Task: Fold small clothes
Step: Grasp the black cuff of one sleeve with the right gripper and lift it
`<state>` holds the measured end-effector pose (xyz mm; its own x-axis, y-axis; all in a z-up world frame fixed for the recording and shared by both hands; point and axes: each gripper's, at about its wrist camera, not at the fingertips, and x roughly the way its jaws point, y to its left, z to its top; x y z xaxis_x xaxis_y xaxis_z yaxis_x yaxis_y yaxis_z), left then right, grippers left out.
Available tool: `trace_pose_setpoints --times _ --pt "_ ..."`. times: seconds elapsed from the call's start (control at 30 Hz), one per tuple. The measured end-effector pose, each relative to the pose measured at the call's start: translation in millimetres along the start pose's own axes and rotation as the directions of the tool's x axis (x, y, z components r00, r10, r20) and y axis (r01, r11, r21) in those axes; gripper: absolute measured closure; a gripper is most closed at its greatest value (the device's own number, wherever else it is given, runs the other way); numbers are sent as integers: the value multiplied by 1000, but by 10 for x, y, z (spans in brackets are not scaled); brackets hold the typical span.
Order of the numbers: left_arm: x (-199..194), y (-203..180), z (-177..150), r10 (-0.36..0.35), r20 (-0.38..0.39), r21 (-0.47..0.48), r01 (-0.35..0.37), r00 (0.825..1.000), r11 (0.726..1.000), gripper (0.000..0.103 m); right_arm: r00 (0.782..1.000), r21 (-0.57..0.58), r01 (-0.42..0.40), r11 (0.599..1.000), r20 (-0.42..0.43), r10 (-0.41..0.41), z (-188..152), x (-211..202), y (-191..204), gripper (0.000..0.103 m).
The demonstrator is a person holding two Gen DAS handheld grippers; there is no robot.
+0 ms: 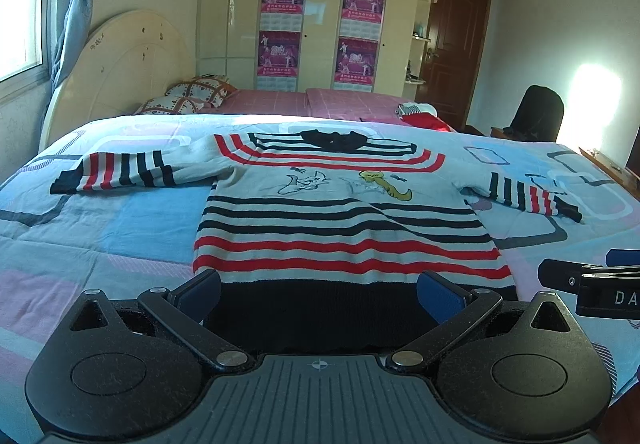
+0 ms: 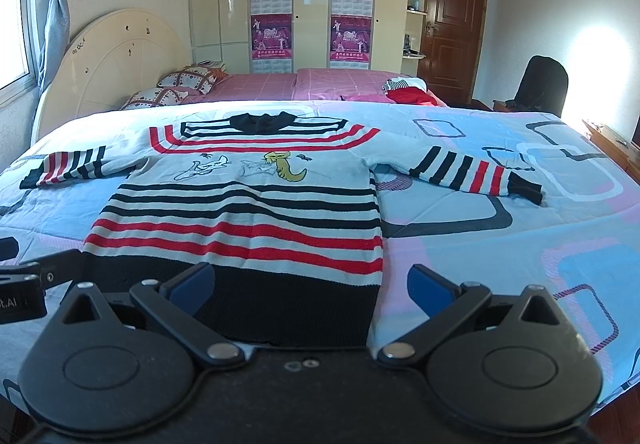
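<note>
A small striped sweater (image 1: 344, 219) lies flat on the bed cover (image 1: 120, 228), front side up. It is spread out with both sleeves stretched to the sides. It has red and dark stripes, a dark band along the bottom, and little cartoon animals drawn across the chest.

The left gripper (image 1: 320, 294) sits low, right at the near edge of the sweater. Its 2 blue fingers (image 1: 200, 292) are spread wide apart and hold nothing. The dark bottom band fills the gap between them. I cannot tell if the fingers touch the cloth. The left sleeve (image 1: 116, 173) lies far ahead and off to the left of this gripper.

The right gripper (image 2: 310, 290) is also low at the near edge, and its 2 blue fingers (image 2: 430, 294) are wide apart and empty too. The right bottom corner of the sweater lies between them, so its left finger is over the dark band and its right finger is over the bare bed cover. The right sleeve (image 2: 464, 169) lies ahead and to the right of it.

The 2 grippers are side by side. Each one shows at the edge of the other's view.

Far ahead, past the sweater, a small pile of red and white clothes (image 2: 404, 91) sits on a pink sheet (image 2: 280, 83). 2 pillows (image 2: 176, 87) lie far ahead to the left, by the round headboard (image 2: 108, 59).
</note>
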<state>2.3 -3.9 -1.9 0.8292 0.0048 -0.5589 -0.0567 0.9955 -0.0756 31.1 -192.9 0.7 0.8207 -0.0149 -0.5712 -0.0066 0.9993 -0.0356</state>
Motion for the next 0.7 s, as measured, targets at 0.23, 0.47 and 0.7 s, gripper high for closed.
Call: trace_pose_setpoints --times 0.23,0.47,0.7 --pt "19 -7 0 -1 0 -3 1 1000 1000 0 1000 2 0 1000 -7 0 7 46 -37 0" --pt "260 -20 154 -20 3 -10 20 1000 1000 0 1000 51 -1 999 5 1 73 176 -279 0" --pt "766 -36 478 -67 42 -89 70 997 994 0 996 188 28 982 75 -43 293 510 -903 1"
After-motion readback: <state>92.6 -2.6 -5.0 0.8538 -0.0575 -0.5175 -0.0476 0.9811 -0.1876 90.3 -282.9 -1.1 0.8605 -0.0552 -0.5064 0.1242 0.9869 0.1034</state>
